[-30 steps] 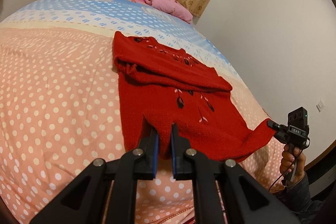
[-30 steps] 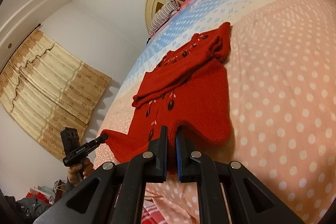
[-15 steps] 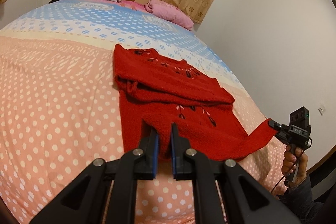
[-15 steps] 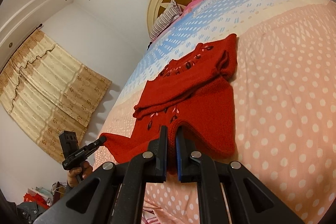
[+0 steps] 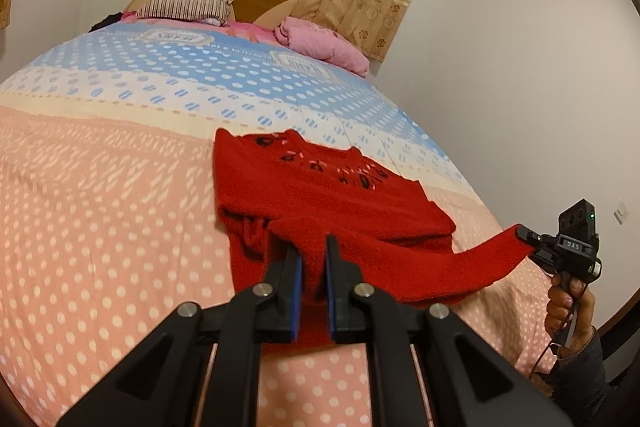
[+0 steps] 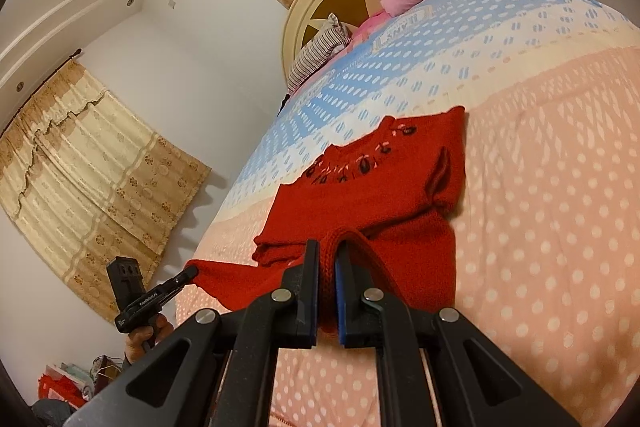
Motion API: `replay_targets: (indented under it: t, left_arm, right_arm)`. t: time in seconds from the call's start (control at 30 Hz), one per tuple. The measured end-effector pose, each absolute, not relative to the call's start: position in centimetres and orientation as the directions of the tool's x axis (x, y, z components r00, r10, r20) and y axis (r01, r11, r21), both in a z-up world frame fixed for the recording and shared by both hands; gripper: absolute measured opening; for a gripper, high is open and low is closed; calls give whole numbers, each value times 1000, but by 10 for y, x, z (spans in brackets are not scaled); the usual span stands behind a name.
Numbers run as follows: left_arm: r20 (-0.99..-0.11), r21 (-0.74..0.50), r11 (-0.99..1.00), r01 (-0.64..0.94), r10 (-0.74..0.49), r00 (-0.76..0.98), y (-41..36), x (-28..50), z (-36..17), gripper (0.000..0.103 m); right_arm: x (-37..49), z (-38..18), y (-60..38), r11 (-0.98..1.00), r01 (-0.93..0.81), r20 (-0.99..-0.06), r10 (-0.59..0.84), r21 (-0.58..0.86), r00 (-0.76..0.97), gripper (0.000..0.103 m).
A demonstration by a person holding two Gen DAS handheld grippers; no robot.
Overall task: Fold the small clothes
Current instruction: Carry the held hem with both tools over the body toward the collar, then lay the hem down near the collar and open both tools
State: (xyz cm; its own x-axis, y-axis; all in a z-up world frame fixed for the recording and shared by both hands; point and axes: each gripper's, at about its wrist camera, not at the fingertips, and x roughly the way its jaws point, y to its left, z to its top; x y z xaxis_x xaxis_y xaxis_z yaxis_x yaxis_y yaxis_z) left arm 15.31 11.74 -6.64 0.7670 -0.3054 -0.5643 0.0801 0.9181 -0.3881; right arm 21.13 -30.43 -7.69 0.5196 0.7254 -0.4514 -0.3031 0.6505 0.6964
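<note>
Red knitted sweater (image 5: 336,195) lies on the bed (image 5: 100,211), on the pink dotted part of the cover, with its upper half flat. The left gripper (image 5: 313,259) has its jaws closed on the bottom hem, and the right gripper (image 6: 327,263) is clamped on the same hem at the other corner. Between them, the hem hangs lifted above the cover. A striped pillow (image 5: 184,7) rests at the headboard.

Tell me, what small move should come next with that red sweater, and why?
Probably carry the lifted bottom hem forward toward the neckline. Both tools, left tool and right tool, are shut on the red sweater hem, raised off the polka-dot bedspread, while the embroidered top half lies flat, so the fold is only half made.
</note>
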Motion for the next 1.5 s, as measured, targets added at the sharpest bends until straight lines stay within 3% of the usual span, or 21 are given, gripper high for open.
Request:
replay_targets:
  t: [0.77,1.17,1.33,1.37,1.43,1.5]
  left_arm:
    - [-527,-283,958,37,-187,829,130,249,-41,10]
    - [-632,-213,977,10,-145,761,122,330,-96,10]
    - [-652,-179,982,-65,-68,756,130,347,-115,20]
    - [-658,-166,981,-98,-36,752,134,348,-118,30]
    - [-668,-181,975,-130,-25,744,145,347,-122,45]
    - [-656,-217,962,-165,-18,754,159,335,-122,58]
  right_arm:
    - [315,-55,-280,688,-273,-470,682,672,561,6]
    - [385,-105,-281,761,-125,-581,579,636,572,6]
    - [407,-120,-278,774,-102,-598,559,625,574,7]
    - [412,-124,-279,773,-90,-602,555,627,574,7]
    - [415,-129,-280,778,-72,-605,540,625,585,18]
    - [411,-131,-281,782,-79,-597,532,618,601,75]
